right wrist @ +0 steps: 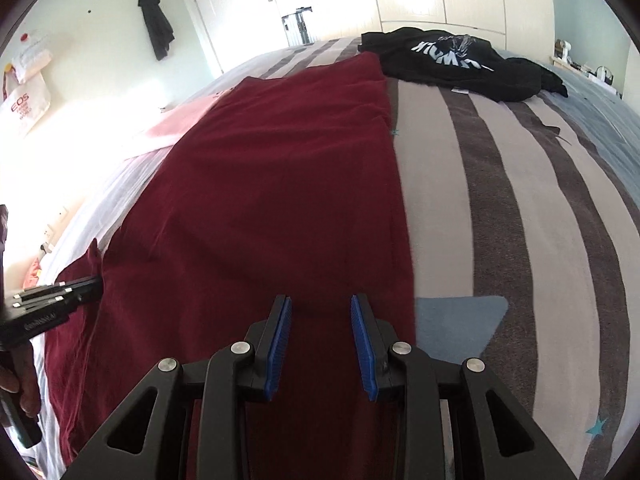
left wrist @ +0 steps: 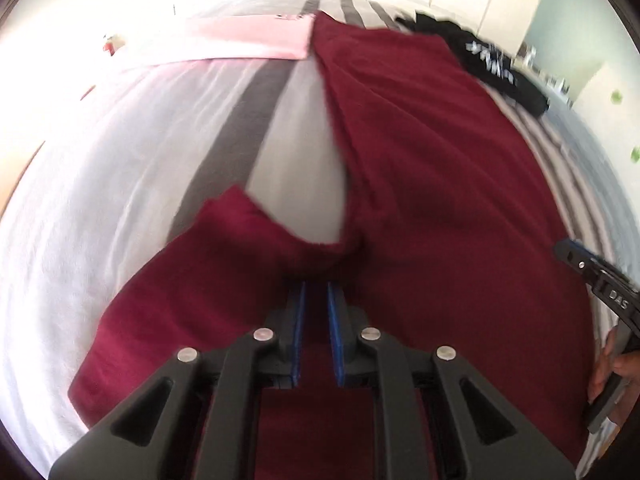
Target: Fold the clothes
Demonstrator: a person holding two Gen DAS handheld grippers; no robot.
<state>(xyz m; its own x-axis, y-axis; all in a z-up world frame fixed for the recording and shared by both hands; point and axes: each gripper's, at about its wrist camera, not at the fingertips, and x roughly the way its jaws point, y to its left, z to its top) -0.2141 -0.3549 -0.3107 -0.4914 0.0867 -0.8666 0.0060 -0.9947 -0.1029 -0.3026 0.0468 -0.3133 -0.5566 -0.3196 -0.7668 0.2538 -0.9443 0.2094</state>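
On the far left, a pink garment (left wrist: pixel 256 40) lies flat on the bed (right wrist: pixel 500 200), its edge meeting the top of the maroon garment (right wrist: pixel 280 184). That maroon garment stretches lengthwise down the striped bedcover, one sleeve (left wrist: pixel 224 248) angled out to the left side. The left hand-held gripper (left wrist: pixel 317 292) hangs over the armpit area of that sleeve, its blue pads (left wrist: pixel 298 320) drawn narrow with only a slim gap; whether any cloth is pinched there I cannot tell. In the right wrist view it shows side-on at the garment's left edge, gripped by a hand (right wrist: pixel 22 384). Further right, the right hand-held gripper (right wrist: pixel 320 304) hovers over the maroon garment's near end close to its right edge, fingers moderately apart with nothing between them. Just beside it, a blue triangle patch (right wrist: pixel 460 328) marks the cover. At the far right, a black printed garment (right wrist: pixel 452 60) lies crumpled near the top of the bed.
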